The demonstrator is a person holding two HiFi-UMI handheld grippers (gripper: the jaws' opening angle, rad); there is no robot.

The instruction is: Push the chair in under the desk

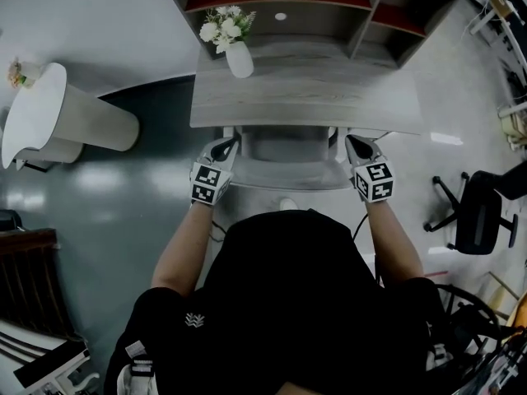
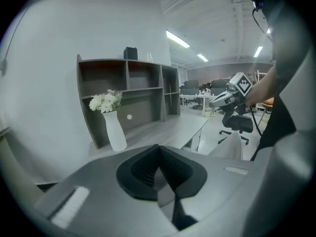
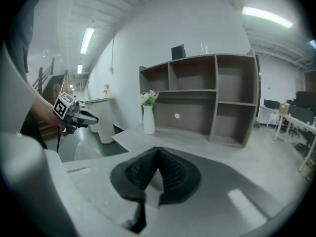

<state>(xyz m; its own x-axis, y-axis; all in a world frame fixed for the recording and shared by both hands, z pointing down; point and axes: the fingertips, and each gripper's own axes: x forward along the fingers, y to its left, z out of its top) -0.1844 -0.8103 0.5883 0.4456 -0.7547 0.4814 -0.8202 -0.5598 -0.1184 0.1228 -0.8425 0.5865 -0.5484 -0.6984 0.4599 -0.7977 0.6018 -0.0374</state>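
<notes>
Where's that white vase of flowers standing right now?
In the head view, the white vase stands on the desk, near its far left corner, just in front of the shelf unit.

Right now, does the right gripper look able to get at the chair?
Probably yes: the right gripper hovers right beside the chair, at its right edge, jaws shut and empty, and nothing stands between the two.

Two grippers: the left gripper (image 1: 226, 146) and the right gripper (image 1: 356, 145). Two chairs: a pale chair (image 1: 288, 171) and a black office chair (image 1: 482, 214). One desk (image 1: 305, 97), one shelf unit (image 1: 329, 11), one vase (image 1: 240, 59) of flowers.
</notes>
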